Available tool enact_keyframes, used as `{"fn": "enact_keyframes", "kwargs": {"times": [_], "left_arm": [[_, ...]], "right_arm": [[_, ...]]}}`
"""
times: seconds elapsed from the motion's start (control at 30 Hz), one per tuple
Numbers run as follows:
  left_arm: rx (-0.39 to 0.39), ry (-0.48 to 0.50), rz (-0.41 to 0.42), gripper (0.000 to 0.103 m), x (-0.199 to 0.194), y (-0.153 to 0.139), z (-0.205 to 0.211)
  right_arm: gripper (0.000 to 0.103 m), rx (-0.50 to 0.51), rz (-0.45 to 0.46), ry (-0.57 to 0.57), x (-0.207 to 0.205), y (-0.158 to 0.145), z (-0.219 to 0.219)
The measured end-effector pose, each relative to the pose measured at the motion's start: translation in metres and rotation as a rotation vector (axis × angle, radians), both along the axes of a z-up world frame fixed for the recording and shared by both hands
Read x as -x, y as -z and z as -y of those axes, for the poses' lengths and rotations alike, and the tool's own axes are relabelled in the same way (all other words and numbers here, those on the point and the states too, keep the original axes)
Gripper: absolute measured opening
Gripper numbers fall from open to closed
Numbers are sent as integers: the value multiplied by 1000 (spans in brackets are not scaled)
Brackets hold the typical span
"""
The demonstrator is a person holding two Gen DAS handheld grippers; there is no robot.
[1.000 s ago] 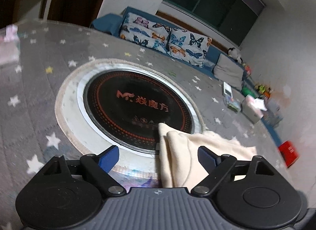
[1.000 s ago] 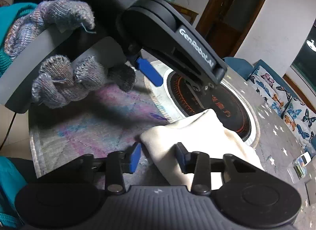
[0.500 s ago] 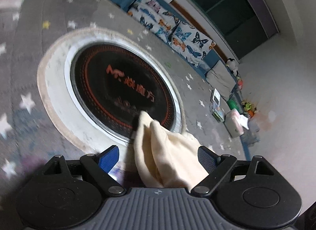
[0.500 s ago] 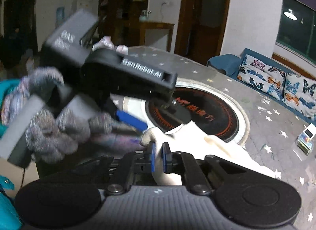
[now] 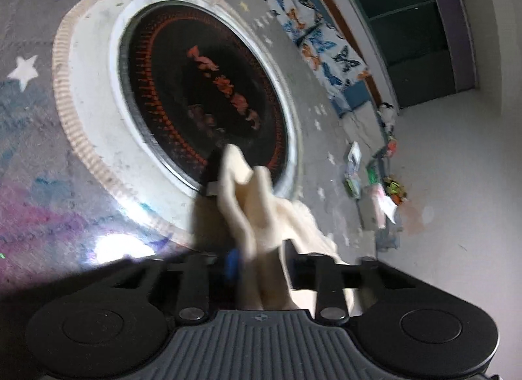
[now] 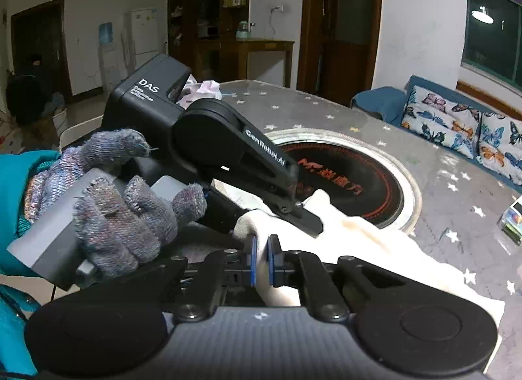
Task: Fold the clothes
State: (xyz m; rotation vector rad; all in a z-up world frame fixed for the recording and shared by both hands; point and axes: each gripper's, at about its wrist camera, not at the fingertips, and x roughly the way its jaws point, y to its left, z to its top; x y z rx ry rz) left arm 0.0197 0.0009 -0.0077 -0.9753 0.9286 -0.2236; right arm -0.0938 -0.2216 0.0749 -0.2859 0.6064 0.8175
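Both claws are gripping the cream cloth beside the round hotplate: right claw clamped on it; left claw, just closing, pinches it; next, probably a lift to spread it.

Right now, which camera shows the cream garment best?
The right wrist view: the cream garment lies sharp, spread across the table. The left wrist view shows only a blurred bunched fold between the fingers.
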Motion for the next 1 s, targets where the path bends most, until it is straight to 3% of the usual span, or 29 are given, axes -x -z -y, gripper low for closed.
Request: {"fn": "enact_keyframes", "kwargs": {"times": [0.17,0.37,0.47,0.57,0.63,0.8,0.87,0.93,1.0], "left_arm": [[-69,9,32,17,2,-4,3],[-136,30,66,17,3,-9,8],[-165,36,76,17,2,-11,10],[-202,40,87,17,2,-13,13],[-213,45,93,17,1,-14,15],[-247,53,100,17,-1,-15,17],[-264,58,106,16,-2,-16,19],[-289,68,126,15,-2,-21,23],[-313,82,153,15,-3,-27,28]], "right_arm": [[21,-27,-15,74,-5,-3,22],[24,-3,-24,342,-27,8,82],[37,4,-41,472,-41,17,114],[38,5,-59,584,-54,28,144],[38,-33,-100,644,-63,36,164],[40,-146,-170,669,-75,52,178],[36,-169,-171,646,-75,53,173],[15,-190,-181,625,-73,53,173],[12,-199,-172,614,-71,49,172]]}}
